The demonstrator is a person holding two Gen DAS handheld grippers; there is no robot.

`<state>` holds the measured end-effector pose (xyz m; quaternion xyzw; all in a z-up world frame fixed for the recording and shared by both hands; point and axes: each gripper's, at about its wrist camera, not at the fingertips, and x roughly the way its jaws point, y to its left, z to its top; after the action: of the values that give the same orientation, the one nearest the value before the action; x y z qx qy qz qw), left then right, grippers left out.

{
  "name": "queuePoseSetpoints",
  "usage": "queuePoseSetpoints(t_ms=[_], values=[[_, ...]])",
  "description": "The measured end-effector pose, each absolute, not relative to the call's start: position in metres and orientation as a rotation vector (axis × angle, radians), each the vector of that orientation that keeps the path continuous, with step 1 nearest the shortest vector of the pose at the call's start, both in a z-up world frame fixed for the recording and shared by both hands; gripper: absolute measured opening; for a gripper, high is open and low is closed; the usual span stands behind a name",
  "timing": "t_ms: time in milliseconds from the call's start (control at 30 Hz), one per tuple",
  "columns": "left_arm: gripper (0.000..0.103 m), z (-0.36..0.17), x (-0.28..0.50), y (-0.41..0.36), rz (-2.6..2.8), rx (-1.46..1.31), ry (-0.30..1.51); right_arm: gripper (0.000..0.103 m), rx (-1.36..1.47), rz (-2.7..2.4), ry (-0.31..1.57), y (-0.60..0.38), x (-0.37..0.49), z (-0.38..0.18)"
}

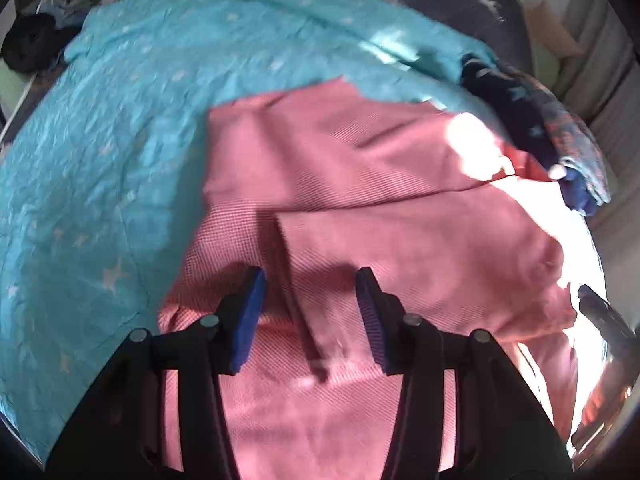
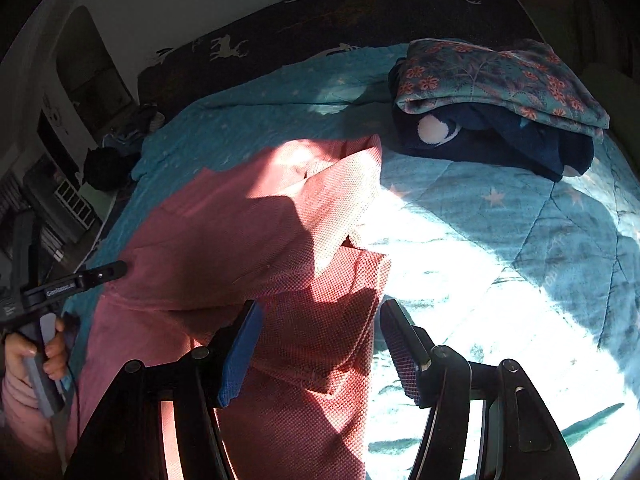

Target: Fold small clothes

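Note:
A pink knit garment (image 1: 360, 184) lies spread on a teal star-print quilt (image 1: 100, 160), with a folded edge running between my left fingers. My left gripper (image 1: 312, 312) is open just above the garment's middle, holding nothing. In the right wrist view the same pink garment (image 2: 248, 232) lies partly folded, its right edge in sunlight. My right gripper (image 2: 320, 344) is open over that right edge, empty. The left gripper's tip (image 2: 100, 272) shows at the left of the right wrist view, held in a hand.
A folded stack of floral and navy clothes (image 2: 500, 96) sits on the quilt (image 2: 500, 240) at the far right; it also shows in the left wrist view (image 1: 560, 136). A dark deer-print blanket (image 2: 320, 28) lies at the bed's far edge. Dark clothes (image 1: 32, 40) lie off the far left.

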<state>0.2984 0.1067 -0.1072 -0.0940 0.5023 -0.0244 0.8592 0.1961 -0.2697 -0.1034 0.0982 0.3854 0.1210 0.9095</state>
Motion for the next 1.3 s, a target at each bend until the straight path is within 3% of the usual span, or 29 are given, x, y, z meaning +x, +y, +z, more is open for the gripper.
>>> queuePoseSetpoints(t_ms=[67,100,133,167,567,867,1067,1200,1300], values=[[0.049,-0.110,0.304,0.113,-0.058,-0.259,1.038,0.063,0.201,0.250,0.795,-0.272,0.193,-0.104],[0.041,-0.109,0.305,0.112,-0.067,-0.270,1.034,0.063,0.192,0.245,0.794,-0.273,0.193,-0.104],[0.008,-0.107,0.307,0.111,-0.094,-0.291,1.032,0.063,0.181,0.237,0.792,-0.274,0.193,-0.105],[0.006,-0.105,0.309,0.111,-0.120,-0.325,1.042,0.064,0.176,0.226,0.794,-0.275,0.194,-0.106],[0.006,0.037,0.279,0.115,-0.224,-0.331,0.711,0.064,0.088,0.212,0.804,-0.258,0.222,-0.103],[0.006,0.050,0.284,0.117,-0.222,-0.369,0.721,0.065,-0.105,0.106,0.859,-0.211,0.276,-0.114],[0.006,0.066,0.292,0.115,-0.242,-0.389,0.718,0.065,-0.139,0.100,0.737,-0.201,0.241,-0.086],[0.006,0.079,0.297,0.110,-0.338,-0.447,0.733,0.081,-0.177,0.213,0.686,-0.177,0.221,-0.078],[0.006,0.090,0.297,0.107,-0.342,-0.452,0.720,0.083,-0.335,0.206,0.681,-0.138,0.221,-0.093]])
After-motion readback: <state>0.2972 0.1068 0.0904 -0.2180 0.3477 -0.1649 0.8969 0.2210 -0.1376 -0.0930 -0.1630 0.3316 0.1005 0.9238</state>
